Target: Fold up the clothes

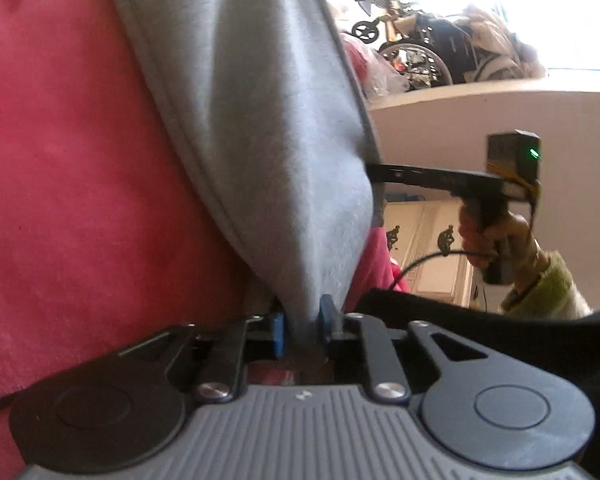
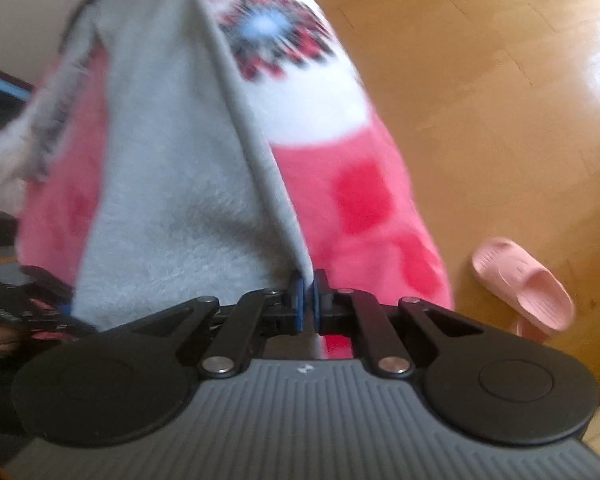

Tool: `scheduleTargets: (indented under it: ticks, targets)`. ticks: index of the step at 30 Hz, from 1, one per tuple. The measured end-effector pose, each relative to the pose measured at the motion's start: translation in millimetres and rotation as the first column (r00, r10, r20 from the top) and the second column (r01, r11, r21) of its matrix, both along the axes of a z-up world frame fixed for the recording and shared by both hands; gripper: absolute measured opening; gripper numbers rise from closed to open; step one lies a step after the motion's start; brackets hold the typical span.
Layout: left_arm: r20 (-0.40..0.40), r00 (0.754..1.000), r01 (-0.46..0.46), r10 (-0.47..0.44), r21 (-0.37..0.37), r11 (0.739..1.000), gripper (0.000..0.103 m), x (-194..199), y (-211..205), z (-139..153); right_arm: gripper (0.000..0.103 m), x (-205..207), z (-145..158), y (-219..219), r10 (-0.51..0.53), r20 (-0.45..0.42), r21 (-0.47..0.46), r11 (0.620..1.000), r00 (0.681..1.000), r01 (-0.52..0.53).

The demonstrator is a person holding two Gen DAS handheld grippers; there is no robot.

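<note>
Between the blue pads of the left gripper [image 1: 302,326] a bunched fold of the grey garment [image 1: 268,120] is pinched, the fingers closed on cloth with only its thickness between them. From that pinch the grey fleece runs straight up and away along the fingers, widening as it goes, its stitched hem slanting off to the left against the pink blanket [image 1: 68,168] behind it. Beyond the garment's right edge, the right gripper [image 1: 432,176] reaches in sideways, held by a hand [image 1: 484,228], and its tip disappears behind the same grey cloth.

In the right wrist view, the right gripper [image 2: 309,294] has its pads nearly together on a thin edge of the grey garment [image 2: 160,160], right at the hem. The cloth again rises away from the fingers, its long axis in line with them, lying against the pink blanket [image 2: 364,208] with its round patterned patch. Past the blanket's right edge are the wooden floor [image 2: 480,100] and a pink slipper [image 2: 524,280].

Judging by this, both grippers hold one garment at separate points, stretched between them and lifted off the blanket. Neither is nearer; the coming move depends on where the hanging length falls against the blanket, which neither view shows.
</note>
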State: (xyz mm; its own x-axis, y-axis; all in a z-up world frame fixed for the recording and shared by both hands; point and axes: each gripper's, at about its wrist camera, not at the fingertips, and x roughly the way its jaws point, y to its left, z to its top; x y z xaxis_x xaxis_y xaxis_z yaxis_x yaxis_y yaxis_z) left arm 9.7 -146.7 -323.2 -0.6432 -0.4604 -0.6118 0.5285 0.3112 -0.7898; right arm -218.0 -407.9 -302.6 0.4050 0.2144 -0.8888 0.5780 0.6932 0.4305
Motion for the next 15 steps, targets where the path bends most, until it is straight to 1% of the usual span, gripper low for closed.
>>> scheduleTargets:
  ticks: [1,2,3,4,5,6,7,9,11,13,15]
  targets:
    - [0.021,1.0,0.01,-0.01,-0.016,1.0,0.037,1,2,4,0.004,1,5,-2,0.005,0.005,-0.013,1.0,1.0,-0.005]
    - [0.048,0.999,0.015,-0.013,-0.037,0.999,0.05,4,6,11,0.007,3,11,-4,0.01,0.01,-0.026,1.0,1.0,-0.01]
    - [0.072,0.997,0.018,-0.014,-0.056,0.998,0.06,6,15,16,0.009,4,16,-7,0.015,0.014,-0.039,0.999,1.0,-0.014]
    - [0.096,0.995,0.018,-0.012,-0.064,0.998,0.062,10,18,20,0.022,6,21,-9,0.02,0.019,-0.053,0.998,1.0,-0.019]
    - [0.119,0.993,0.017,-0.009,-0.071,0.997,0.063,14,21,24,0.042,7,26,-11,0.025,0.024,-0.066,0.998,0.999,-0.023]
    - [0.137,0.991,0.003,0.007,-0.072,0.997,0.065,24,24,26,0.05,8,32,-13,0.03,0.028,-0.079,0.996,0.999,-0.028]
    - [0.153,0.988,-0.013,0.024,-0.072,0.997,0.065,34,27,27,0.052,10,37,-15,0.036,0.033,-0.092,0.995,0.999,-0.032]
    - [0.176,0.98,-0.079,0.091,-0.074,0.994,0.066,54,30,30,0.052,13,47,-20,0.046,0.042,-0.119,0.992,0.998,-0.041]
    - [0.197,0.966,-0.16,0.169,-0.063,0.985,0.066,73,28,33,0.052,15,58,-24,0.057,0.05,-0.145,0.988,0.997,-0.049]
    - [0.229,0.939,-0.254,0.257,-0.043,0.966,0.065,93,23,35,0.052,21,69,-28,0.073,0.068,-0.173,0.983,0.995,-0.06]
    - [0.291,0.895,-0.343,0.338,-0.032,0.939,0.062,112,17,35,0.053,55,83,-26,0.131,0.175,-0.224,0.97,0.976,-0.09]
